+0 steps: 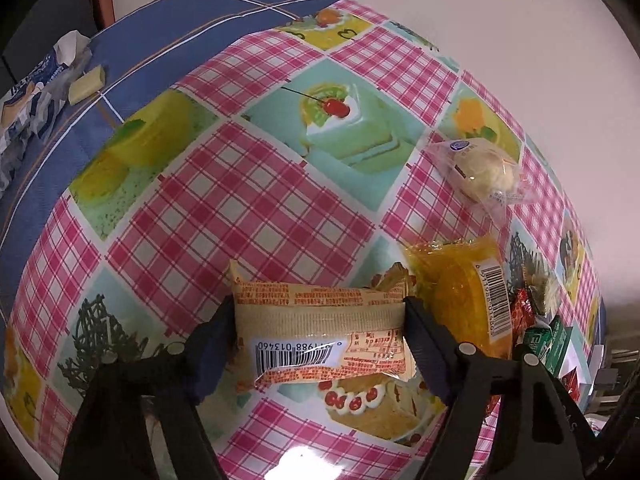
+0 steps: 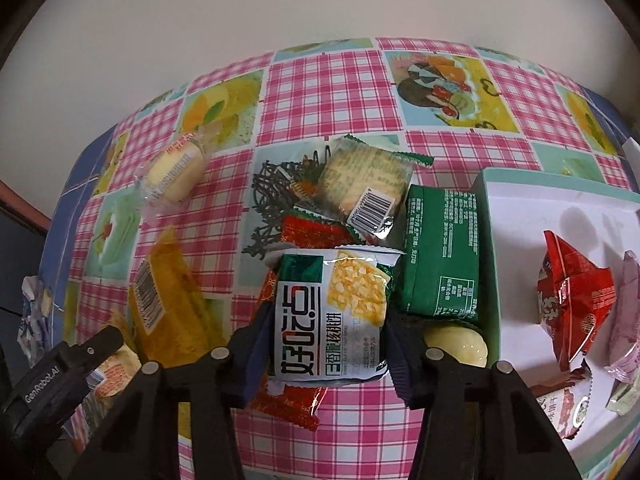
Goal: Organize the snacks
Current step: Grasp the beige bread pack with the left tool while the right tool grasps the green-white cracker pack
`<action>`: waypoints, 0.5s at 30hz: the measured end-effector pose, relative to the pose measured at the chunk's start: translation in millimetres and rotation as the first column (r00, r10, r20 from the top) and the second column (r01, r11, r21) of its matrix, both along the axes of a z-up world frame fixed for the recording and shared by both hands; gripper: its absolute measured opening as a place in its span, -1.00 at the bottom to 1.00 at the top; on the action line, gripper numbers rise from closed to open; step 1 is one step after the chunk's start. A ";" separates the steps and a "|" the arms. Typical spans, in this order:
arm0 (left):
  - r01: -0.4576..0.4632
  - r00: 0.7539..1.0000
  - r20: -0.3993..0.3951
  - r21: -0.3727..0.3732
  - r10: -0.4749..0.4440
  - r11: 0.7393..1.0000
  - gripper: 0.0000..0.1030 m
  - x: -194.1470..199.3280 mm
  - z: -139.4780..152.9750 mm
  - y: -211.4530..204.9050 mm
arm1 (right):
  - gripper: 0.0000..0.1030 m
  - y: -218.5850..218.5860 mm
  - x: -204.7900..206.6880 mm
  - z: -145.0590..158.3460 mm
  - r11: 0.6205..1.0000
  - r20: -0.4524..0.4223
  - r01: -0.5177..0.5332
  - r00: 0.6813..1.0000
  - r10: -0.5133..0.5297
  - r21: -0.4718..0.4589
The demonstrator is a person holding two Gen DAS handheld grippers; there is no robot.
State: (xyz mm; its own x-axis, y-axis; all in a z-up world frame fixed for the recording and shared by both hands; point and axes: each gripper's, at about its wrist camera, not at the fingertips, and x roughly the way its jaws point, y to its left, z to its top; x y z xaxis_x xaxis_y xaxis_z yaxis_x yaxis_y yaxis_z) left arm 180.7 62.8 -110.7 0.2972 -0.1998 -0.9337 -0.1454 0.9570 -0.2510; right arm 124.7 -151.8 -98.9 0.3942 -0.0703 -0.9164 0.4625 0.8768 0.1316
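Observation:
My left gripper (image 1: 320, 338) is shut on a beige and orange snack packet (image 1: 320, 332) with a barcode, held just above the checked tablecloth. An orange jelly pack (image 1: 464, 296) lies right of it; a clear-wrapped yellow bun (image 1: 486, 170) lies farther back. My right gripper (image 2: 326, 344) is shut on a white and green snack packet (image 2: 334, 312) over a pile of snacks. A white box (image 2: 516, 220) at the right holds a red packet (image 2: 572, 300) and a pink one (image 2: 628, 320). The left gripper (image 2: 68, 376) shows at lower left in the right wrist view.
The pile holds a green packet (image 2: 440, 256), a clear cracker pack (image 2: 364, 188) and red packets (image 2: 316, 232). A wrapped bun (image 2: 176, 172) and the orange pack (image 2: 168, 300) lie to the left. A blue-white wrapper (image 1: 28, 108) sits on the blue cloth.

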 end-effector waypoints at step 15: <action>0.006 0.999 0.046 -0.005 -0.005 1.000 0.36 -2.6 20.2 -3.2 | 0.01 6.6 -16.4 20.3 1.000 0.055 0.008 0.998 -0.008 0.015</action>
State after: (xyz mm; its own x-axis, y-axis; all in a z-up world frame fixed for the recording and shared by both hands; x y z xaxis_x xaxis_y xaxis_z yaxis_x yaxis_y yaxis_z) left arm 178.1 59.6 -90.5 0.3387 -0.2067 -0.9179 -0.1282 0.9563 -0.2626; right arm 108.3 -145.2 -78.6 0.4435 -0.0601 -0.8942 0.4611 0.8709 0.1702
